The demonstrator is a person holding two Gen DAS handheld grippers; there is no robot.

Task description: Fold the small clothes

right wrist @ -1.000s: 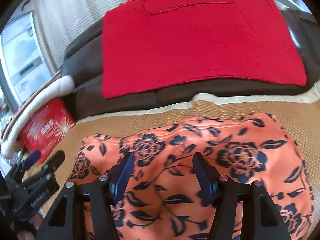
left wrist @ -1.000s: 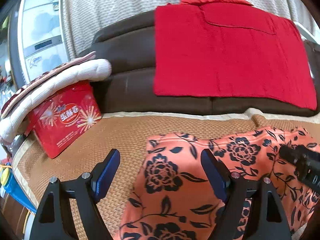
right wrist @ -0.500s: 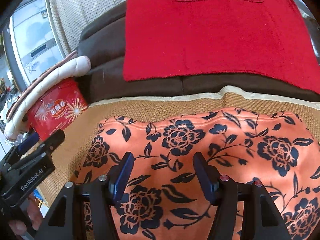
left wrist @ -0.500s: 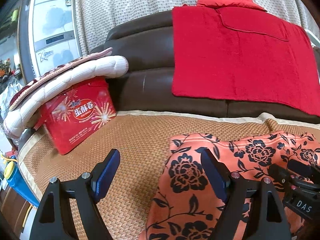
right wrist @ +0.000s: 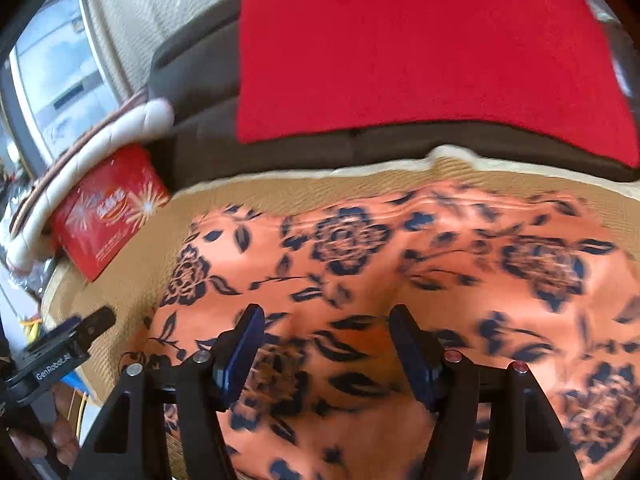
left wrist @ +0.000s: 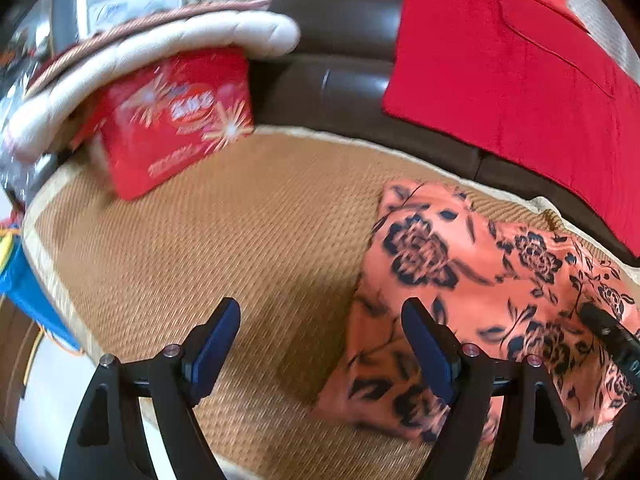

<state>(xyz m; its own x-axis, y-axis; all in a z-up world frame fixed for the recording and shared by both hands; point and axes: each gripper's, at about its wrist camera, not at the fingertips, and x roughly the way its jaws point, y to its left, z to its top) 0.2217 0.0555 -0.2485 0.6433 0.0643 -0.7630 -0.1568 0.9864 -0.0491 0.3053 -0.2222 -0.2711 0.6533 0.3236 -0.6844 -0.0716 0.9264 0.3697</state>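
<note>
An orange garment with a black flower print (right wrist: 400,272) lies spread on the woven straw mat (left wrist: 240,240). In the left wrist view the garment (left wrist: 480,280) lies at the right, and my left gripper (left wrist: 320,332) is open and empty over the bare mat beside its left edge. My right gripper (right wrist: 324,336) is open and empty just above the middle of the garment. The left gripper also shows at the lower left of the right wrist view (right wrist: 60,352). A tip of the right gripper shows at the right of the left wrist view (left wrist: 608,332).
A red printed box (left wrist: 176,120) stands at the mat's far left under a rolled white quilt (left wrist: 160,48). A brown sofa back (left wrist: 340,60) with a red towel (left wrist: 512,80) rises behind the mat. A blue object (left wrist: 24,280) sits past the mat's left edge.
My left gripper has moved left, off the garment and over bare mat. My right gripper has moved in lower over the garment. Both stay open.
</note>
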